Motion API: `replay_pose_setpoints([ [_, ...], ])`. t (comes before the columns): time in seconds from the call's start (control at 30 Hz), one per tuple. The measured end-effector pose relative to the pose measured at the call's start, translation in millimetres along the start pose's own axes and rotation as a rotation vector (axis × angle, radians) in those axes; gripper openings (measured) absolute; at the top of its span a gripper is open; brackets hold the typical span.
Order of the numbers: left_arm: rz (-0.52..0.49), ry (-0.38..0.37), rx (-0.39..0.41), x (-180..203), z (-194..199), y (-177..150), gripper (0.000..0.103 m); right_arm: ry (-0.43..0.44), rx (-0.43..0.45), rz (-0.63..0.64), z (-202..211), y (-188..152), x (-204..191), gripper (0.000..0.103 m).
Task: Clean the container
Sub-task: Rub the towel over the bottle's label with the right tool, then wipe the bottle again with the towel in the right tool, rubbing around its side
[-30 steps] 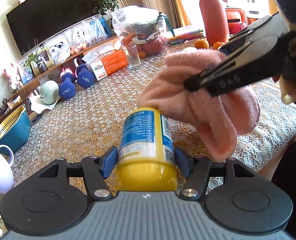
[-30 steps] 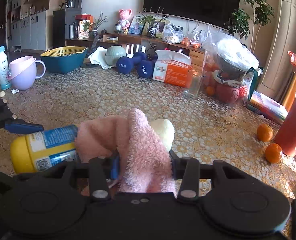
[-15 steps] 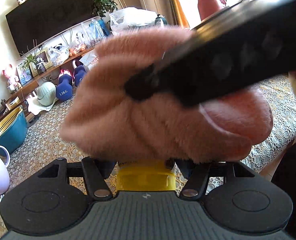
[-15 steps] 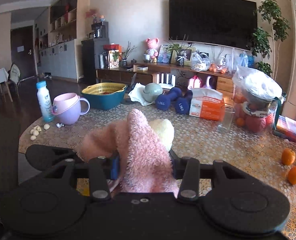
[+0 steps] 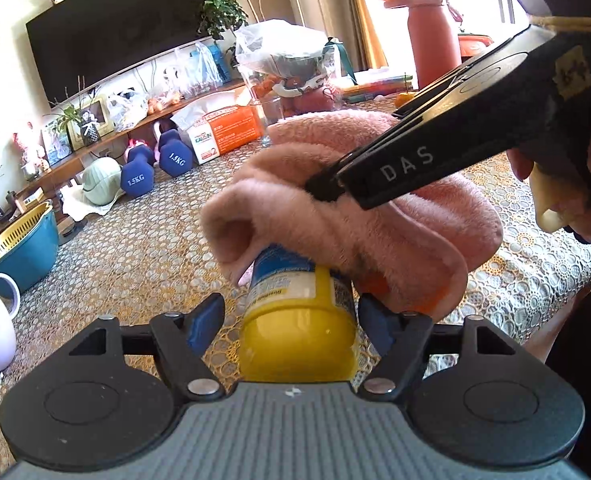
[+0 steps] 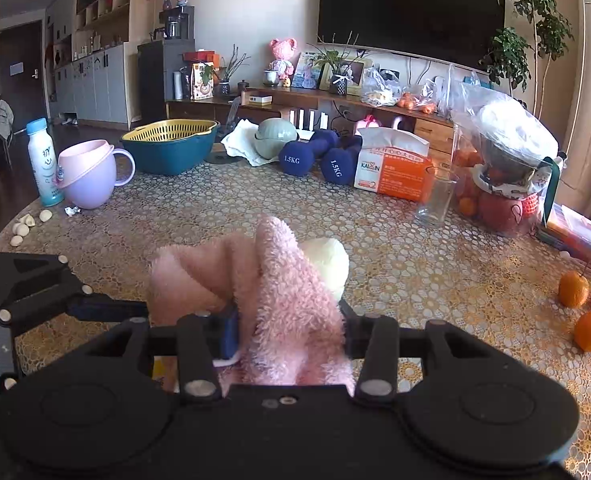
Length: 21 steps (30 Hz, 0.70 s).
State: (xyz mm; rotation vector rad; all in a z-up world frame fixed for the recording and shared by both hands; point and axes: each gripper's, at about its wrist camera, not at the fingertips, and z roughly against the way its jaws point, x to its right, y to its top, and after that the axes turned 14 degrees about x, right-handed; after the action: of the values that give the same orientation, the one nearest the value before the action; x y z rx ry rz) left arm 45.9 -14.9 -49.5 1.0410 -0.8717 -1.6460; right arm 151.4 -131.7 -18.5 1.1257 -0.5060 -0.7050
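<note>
A yellow container (image 5: 295, 344) with a blue-and-white label lies between the jaws of my left gripper (image 5: 290, 311). Those jaws are opening: a gap shows between the left blue pad (image 5: 207, 322) and the container. A fluffy pink cloth (image 5: 335, 216) is draped over the container's far end. My right gripper (image 5: 323, 188) comes in from the right, shut on that cloth. In the right wrist view the pink cloth (image 6: 279, 276) bulges up between the right gripper's (image 6: 287, 330) pads, and the left gripper's finger (image 6: 95, 306) reaches in from the left. The container is almost hidden there.
The table (image 6: 415, 264) has a lace cover. Along its far side stand a teal basket (image 6: 171, 150), a lilac mug (image 6: 89, 176), a white bottle (image 6: 45, 162), blue dumbbells (image 6: 315, 158), a tissue box (image 6: 391, 170), a glass (image 6: 435, 196) and bagged fruit. Two oranges (image 6: 573, 288) lie right.
The left jaws have parted from the container. Half a second ago the cloth and right gripper hid most of the container; now they have slid back to its far end.
</note>
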Motion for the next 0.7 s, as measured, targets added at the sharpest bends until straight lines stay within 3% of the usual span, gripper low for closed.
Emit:
replay_pose_setpoints([
  [0.17,0.032,-0.006,-0.031,-3.2,2.0,-10.5,0.074,-0.041,-0.016,-0.001,-1.1,-8.7,5.0,0.044],
  [0.4,0.040,0.002,-0.018,-2.8,5.7,-12.7,0.074,-0.164,-0.081,0.028,10.4,-24.1,20.1,0.044],
  [0.57,0.031,-0.007,-0.004,0.9,7.7,-10.5,0.068,-0.212,-0.015,-0.060,43.0,-14.4,32.0,0.044],
  [0.7,0.008,0.005,-0.005,4.7,6.7,-10.4,0.063,-0.139,0.067,-0.128,68.4,-3.9,25.4,0.044],
])
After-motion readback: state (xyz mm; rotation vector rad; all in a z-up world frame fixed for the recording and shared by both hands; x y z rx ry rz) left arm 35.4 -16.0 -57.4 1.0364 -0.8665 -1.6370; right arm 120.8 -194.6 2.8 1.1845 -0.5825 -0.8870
